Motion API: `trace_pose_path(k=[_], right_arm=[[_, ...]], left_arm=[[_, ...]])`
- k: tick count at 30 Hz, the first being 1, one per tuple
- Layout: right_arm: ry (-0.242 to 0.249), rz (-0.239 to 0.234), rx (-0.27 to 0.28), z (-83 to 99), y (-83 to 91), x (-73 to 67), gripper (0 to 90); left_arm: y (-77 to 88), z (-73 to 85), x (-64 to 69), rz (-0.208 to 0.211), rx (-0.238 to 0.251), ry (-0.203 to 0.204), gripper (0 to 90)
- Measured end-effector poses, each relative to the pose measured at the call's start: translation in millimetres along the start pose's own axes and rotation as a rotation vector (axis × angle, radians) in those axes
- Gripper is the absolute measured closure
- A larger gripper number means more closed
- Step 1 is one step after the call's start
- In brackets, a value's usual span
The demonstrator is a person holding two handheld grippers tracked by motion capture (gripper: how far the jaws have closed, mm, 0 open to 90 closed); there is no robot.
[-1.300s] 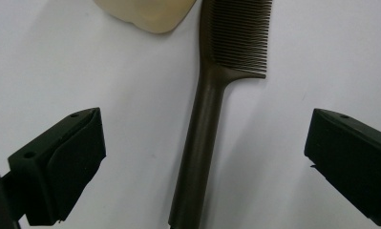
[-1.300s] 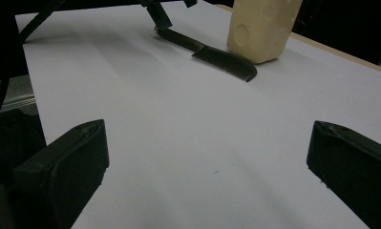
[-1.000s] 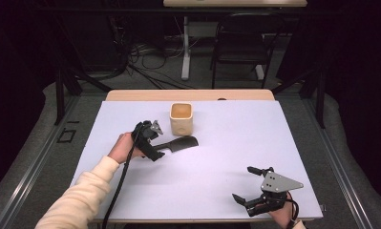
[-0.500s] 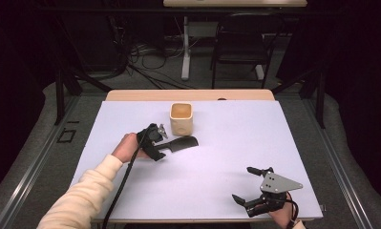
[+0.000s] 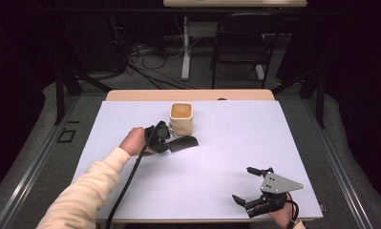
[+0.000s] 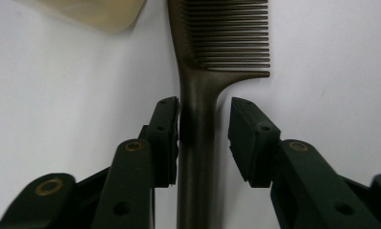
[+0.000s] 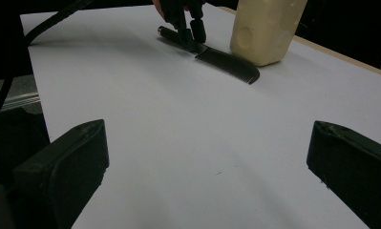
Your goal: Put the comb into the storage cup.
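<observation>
With the left gripper [image 6: 205, 138] straddling the handle of the dark comb [image 6: 197, 124] lying on the white surface [image 5: 236, 143] just beside the cream cup [image 5: 182, 118], its fingers [image 6: 252, 138] unclenched, centre before squeezing; the right gripper [image 5: 255, 188] rests released.

Bright even light on white table [image 5: 226, 157], dark surroundings; soft shadows; near claws blurred, perhaps slight edge distortion.

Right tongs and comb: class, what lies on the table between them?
Nothing: the right gripper view shows bare white table between the right tongs and the comb.
</observation>
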State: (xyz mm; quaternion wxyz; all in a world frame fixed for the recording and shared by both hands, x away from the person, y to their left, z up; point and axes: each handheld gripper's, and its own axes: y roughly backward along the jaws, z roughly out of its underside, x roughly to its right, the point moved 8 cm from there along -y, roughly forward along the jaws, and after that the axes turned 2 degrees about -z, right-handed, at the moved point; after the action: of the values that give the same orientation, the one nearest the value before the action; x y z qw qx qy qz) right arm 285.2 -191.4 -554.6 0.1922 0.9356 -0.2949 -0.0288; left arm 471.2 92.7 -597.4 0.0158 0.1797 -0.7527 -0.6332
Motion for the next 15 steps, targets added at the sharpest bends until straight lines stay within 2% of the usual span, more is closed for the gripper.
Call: trace_pose_path(k=[4,9,15], right_arm=[[0.001,0.001,-0.002,0.0,0.7,0.3,0.0],[0.007,0.002,0.002,-0.5,0.9,0.7,0.0],[0.007,0.002,0.002,-0.4,1.1,0.7,0.0]], left_arm=[[0.6,-3.9,-1.4,-0.004,-0.032,-0.038,67.7],[-4.9,-1.4,-2.4,0.005,-0.084,-0.048,68.3],[-6.5,-0.7,-4.1,0.012,-0.06,-0.048,71.5]])
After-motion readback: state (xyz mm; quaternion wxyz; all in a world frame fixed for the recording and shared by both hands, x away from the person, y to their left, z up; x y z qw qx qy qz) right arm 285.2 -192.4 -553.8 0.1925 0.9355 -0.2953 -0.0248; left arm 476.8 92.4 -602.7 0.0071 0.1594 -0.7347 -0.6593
